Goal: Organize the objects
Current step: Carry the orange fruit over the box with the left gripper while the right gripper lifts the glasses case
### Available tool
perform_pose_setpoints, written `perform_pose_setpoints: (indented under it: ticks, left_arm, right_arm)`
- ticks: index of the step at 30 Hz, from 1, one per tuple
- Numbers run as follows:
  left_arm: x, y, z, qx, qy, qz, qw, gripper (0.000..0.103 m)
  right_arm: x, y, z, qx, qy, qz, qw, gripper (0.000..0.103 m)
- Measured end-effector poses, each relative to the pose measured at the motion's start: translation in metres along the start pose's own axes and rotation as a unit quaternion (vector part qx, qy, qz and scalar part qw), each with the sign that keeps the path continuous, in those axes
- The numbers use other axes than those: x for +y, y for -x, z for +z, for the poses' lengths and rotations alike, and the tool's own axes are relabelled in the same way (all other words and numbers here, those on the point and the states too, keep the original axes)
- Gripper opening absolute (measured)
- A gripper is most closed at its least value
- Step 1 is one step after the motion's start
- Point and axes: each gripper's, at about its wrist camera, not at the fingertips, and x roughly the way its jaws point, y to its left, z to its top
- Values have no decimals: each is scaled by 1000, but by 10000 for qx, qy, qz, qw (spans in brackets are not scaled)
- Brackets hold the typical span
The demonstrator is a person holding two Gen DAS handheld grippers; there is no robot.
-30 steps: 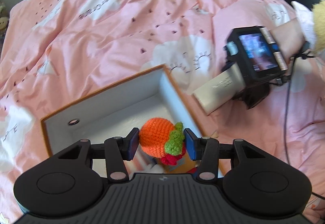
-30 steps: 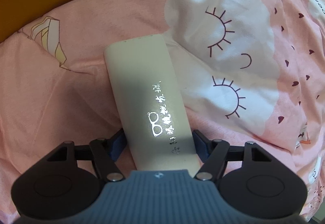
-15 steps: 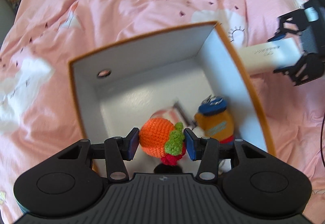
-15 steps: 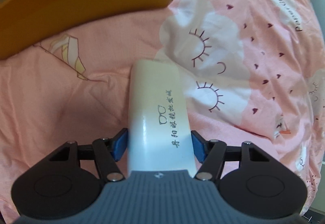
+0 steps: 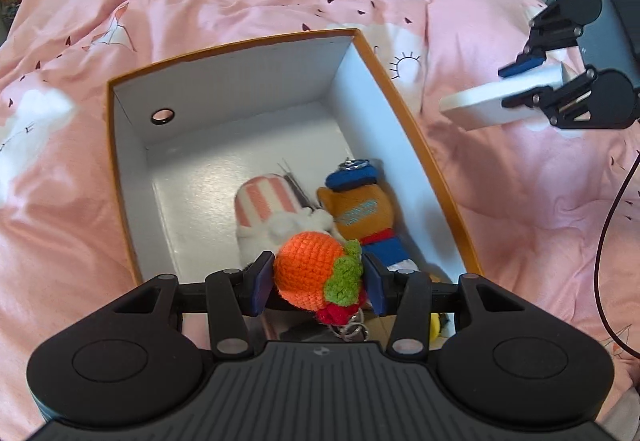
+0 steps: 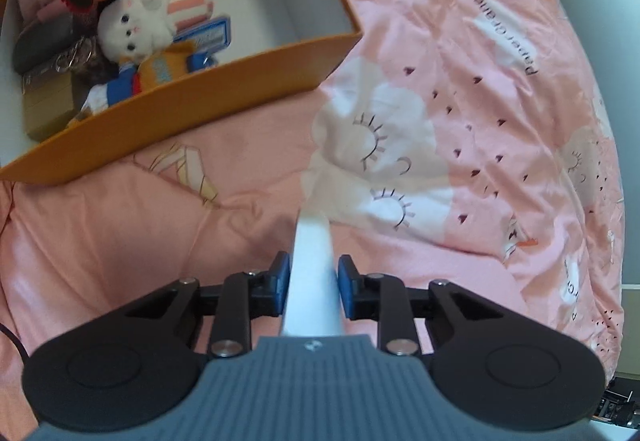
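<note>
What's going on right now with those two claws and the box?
Left gripper holds crochet orange over open box. Right gripper closing on white case, clear of bedspread. Plush toys already inside.

Orange crochet toy (image 5: 310, 273) above open box (image 5: 416, 145); white case (image 6: 312, 281) held edge-up.

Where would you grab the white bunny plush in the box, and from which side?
Take the white bunny plush by its round head, coming down from above through the open top of the orange box. The head lies uppermost and clear. The striped body is wedged against the orange bear plush, and the box walls block any side approach.
</note>
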Motion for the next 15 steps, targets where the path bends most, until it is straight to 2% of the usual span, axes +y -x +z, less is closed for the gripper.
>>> perform_pose_setpoints:
  ticks: [4, 6, 11, 15]
  left_arm:
    - [3, 4, -7, -136, 80, 54, 9999, 54]
    - [4, 4, -10, -107, 93, 15, 9999, 54]
    - [3, 2, -14, -83, 12, 0, 10000, 54]
    - [-2, 1, -16, -105, -67, 43, 9999, 54]
  right_arm:
    - [8, 3, -12, -117, -355, 557, 9977, 27]
    - [17, -2, -22, -37, -601, 865, 9944, 27]
    - [63, -24, -48, 526, -392, 1134, 9914, 26]
    - [75, -29, -48, 588, -463, 1227, 9896, 27]
